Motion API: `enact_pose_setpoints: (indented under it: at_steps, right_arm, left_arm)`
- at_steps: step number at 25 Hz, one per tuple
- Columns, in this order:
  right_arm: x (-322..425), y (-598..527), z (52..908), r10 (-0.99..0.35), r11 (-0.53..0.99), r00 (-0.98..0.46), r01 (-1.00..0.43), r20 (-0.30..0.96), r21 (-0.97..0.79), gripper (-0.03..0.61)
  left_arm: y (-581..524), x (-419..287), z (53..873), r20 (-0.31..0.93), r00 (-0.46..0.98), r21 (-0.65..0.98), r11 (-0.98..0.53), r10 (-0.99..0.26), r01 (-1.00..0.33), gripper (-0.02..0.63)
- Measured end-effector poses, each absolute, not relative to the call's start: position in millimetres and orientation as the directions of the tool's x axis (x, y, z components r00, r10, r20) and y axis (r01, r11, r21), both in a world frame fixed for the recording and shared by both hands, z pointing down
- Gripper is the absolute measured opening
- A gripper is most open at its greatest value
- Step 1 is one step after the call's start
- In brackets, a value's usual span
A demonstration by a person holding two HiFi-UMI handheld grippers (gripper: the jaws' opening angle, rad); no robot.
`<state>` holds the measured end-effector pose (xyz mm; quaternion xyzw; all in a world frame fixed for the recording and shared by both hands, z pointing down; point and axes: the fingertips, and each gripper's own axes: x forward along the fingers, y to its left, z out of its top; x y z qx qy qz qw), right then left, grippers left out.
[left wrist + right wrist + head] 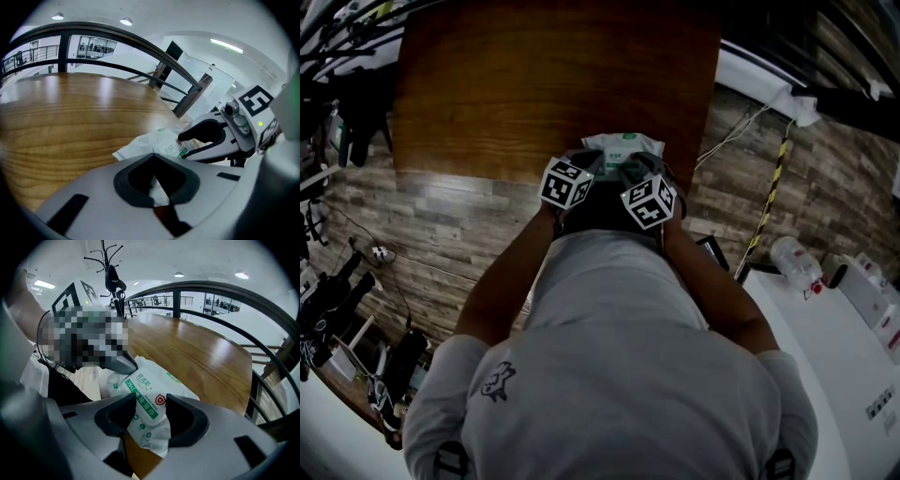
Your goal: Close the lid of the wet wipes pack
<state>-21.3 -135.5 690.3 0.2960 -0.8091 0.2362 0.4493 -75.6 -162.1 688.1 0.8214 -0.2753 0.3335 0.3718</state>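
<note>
A white wet wipes pack [623,145] with green print lies at the near edge of the wooden table [534,84]. My left gripper [153,157] is shut, with a white edge of the pack [161,143] showing between its pads. In the right gripper view its grey tip [125,365] touches the pack's far end. My right gripper [151,399] is open and straddles the pack's labelled lid [146,406], which looks flat. Both marker cubes [565,183] [649,200] sit side by side just before the pack. The pack's near corner hangs past the jaws.
A dark metal railing [220,291] curves round the table's far side. The floor [441,225] below is stone-patterned. At the right stands a white counter [825,328] with a plastic bottle [792,258]. A coat rack [110,268] stands behind.
</note>
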Motion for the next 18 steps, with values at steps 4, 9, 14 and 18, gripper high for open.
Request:
enact_pose_setpoints:
  at_steps: [4, 9, 14, 18]
  right_arm:
    - [-22.4, -137.4, 692.0, -0.27, 0.717, -0.409, -0.69, 0.872, -0.101, 0.212]
    - [-19.6, -134.1, 691.6, -0.284, 0.717, -0.402, -0.692, 0.87, -0.085, 0.212]
    - [-20.5, -134.4, 691.1, -0.281, 0.713, -0.416, -0.694, 0.865, -0.102, 0.212]
    - [-20.7, -134.6, 689.7, -0.267, 0.701, -0.454, -0.697, 0.85, -0.152, 0.21]
  left_arm:
    - [-164.0, -76.6, 689.3, 0.749, 0.629, 0.432, -0.567, -0.208, -0.702, 0.012]
    - [-160.3, -73.6, 689.1, 0.745, 0.632, 0.434, -0.566, -0.212, -0.701, 0.012]
    - [-160.3, -75.1, 689.0, 0.746, 0.631, 0.432, -0.566, -0.212, -0.702, 0.012]
    - [-160.1, -75.8, 689.2, 0.753, 0.623, 0.422, -0.57, -0.213, -0.705, 0.014]
